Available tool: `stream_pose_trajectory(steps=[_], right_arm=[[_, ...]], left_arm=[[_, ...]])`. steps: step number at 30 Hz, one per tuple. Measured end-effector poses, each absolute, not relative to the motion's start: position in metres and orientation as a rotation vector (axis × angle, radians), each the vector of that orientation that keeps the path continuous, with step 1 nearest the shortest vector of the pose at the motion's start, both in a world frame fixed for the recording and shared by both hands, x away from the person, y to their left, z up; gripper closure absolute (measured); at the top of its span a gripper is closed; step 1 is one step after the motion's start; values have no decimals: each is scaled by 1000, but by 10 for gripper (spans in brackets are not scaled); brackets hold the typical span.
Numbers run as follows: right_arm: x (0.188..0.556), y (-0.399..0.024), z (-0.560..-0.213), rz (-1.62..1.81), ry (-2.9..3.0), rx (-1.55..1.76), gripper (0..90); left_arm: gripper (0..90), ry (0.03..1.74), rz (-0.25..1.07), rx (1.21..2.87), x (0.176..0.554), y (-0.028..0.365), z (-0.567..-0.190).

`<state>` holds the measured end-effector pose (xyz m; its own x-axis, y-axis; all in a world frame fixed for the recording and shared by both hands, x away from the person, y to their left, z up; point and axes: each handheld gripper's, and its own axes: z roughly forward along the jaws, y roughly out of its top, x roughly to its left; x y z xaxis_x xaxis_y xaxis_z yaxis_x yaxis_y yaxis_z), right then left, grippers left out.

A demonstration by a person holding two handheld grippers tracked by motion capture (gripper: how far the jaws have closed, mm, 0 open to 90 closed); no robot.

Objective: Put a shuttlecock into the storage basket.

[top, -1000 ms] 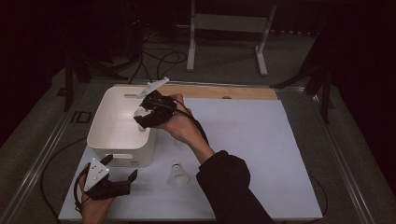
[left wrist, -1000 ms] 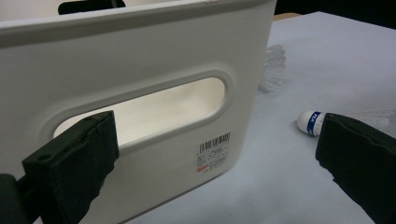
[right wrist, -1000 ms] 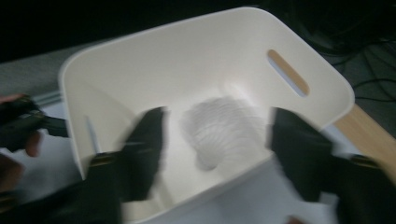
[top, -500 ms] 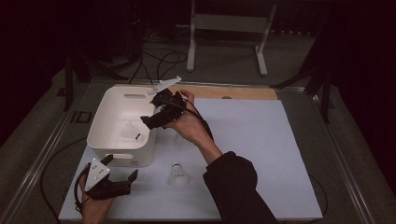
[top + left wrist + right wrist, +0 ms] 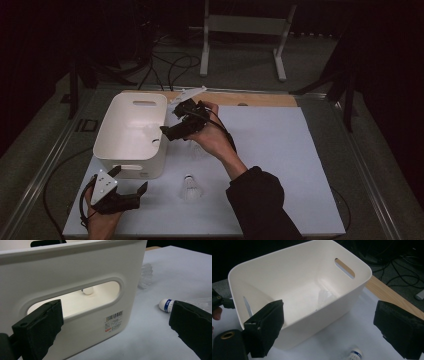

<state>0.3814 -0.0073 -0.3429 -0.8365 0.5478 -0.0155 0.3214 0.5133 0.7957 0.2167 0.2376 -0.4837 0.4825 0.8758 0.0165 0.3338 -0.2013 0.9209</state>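
A white bin [image 5: 131, 107] stands at the table's left. On its floor lies a pale shuttlecock [image 5: 325, 296], its cork [image 5: 87, 291] showing through the handle slot. Just off the bin's right rim hangs my right gripper [image 5: 170, 132], its jaws pointing at the bin; they have just been opening and stand open with nothing between them [image 5: 332, 322]. A second shuttlecock [image 5: 189, 187] with a blue band [image 5: 166, 305] lies on the sheet in front. My left gripper [image 5: 129, 180] rests open at the bin's near wall [image 5: 115, 322].
A clear feathered shuttlecock [image 5: 146, 275] lies on the sheet right of the bin. The white sheet [image 5: 280, 165] covers the table, with a wooden strip [image 5: 260, 99] along its far edge. Cables and a metal stand [image 5: 242, 30] are on the floor beyond.
The right hand has drawn its gripper a little rightwards, from over the bin to its right rim, and its jaws stand wider. The left gripper has kept still.
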Motion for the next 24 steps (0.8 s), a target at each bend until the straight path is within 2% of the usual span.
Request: stream_pose_trajectory(steps=[24], right_arm=[[373, -30, -355, 1214, 2475, 740, 88]], left_arm=[[0, 1030, 701, 1760, 217, 237, -484]])
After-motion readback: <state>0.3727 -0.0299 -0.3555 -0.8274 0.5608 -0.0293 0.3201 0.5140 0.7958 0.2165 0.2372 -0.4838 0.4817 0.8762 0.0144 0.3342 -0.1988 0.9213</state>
